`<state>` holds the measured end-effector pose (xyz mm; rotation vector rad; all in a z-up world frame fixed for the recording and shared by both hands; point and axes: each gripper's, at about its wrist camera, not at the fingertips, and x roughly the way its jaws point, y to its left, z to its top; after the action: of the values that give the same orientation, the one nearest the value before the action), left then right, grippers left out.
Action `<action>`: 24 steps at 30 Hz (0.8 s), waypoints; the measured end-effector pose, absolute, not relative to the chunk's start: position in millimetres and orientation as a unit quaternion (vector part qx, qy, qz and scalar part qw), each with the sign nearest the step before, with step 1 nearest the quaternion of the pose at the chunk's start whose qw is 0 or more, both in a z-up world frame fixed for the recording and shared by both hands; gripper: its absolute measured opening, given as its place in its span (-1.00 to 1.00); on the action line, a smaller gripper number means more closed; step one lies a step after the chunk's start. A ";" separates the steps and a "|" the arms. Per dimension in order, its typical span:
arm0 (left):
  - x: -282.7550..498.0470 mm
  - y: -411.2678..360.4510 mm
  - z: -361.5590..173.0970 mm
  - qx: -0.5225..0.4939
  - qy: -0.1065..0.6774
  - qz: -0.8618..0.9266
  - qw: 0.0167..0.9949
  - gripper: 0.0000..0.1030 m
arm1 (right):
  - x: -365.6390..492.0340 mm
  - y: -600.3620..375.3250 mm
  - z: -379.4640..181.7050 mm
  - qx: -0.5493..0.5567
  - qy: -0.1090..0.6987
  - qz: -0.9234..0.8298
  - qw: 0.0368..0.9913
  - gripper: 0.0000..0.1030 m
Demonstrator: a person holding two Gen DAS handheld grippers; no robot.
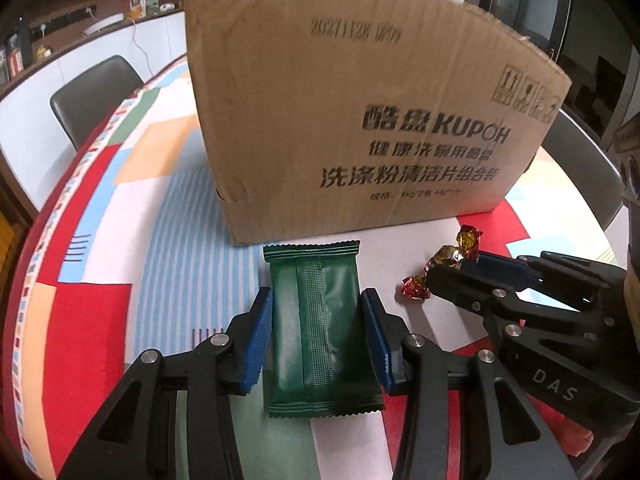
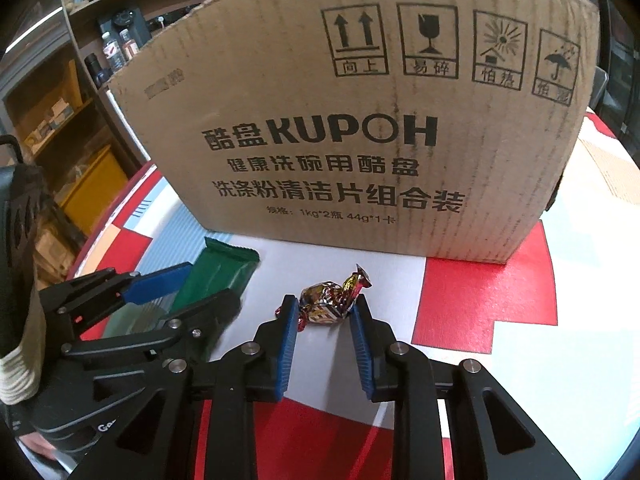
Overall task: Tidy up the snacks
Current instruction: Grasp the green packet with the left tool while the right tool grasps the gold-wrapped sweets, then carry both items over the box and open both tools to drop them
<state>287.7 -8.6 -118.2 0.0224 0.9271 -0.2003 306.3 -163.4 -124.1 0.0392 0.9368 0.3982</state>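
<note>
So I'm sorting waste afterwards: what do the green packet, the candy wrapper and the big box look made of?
Green packet: likely glossy plastic film, with a soft sheen and crimped, sawtooth ends. Candy wrapper: probably metallic foil or foil-look film, crinkled, mirror-bright gold and red, twisted ends. Box: matte brown corrugated cardboard, ribbed lines showing through, ragged top edge.

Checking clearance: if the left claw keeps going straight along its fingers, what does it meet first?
The green snack packet already lies between the left claw's fingers; going on, it would likely slide along that, then meet the cardboard box right behind it. Depth is uncertain.
</note>
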 end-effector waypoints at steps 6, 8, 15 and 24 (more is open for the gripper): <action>273.2 -8.8 -99.6 0.018 0.424 -0.096 0.901 -0.15 | 298.5 -166.5 -114.7 0.020 0.439 0.185 0.879 -0.46; 268.7 -9.4 -92.9 0.018 0.417 -0.096 0.904 -0.15 | 294.4 -168.1 -109.1 0.020 0.433 0.182 0.883 -0.46; 248.4 -10.2 -62.4 0.008 0.384 -0.095 0.918 -0.15 | 273.9 -172.0 -83.4 0.020 0.409 0.174 0.896 -0.46; 226.2 -14.1 -22.8 0.007 0.335 -0.099 0.937 -0.15 | 252.2 -182.9 -41.7 0.018 0.366 0.165 0.916 -0.46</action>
<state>226.2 -14.1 -22.8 0.0140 0.6849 -0.2016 252.2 -182.9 -41.7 0.0366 0.7539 0.3397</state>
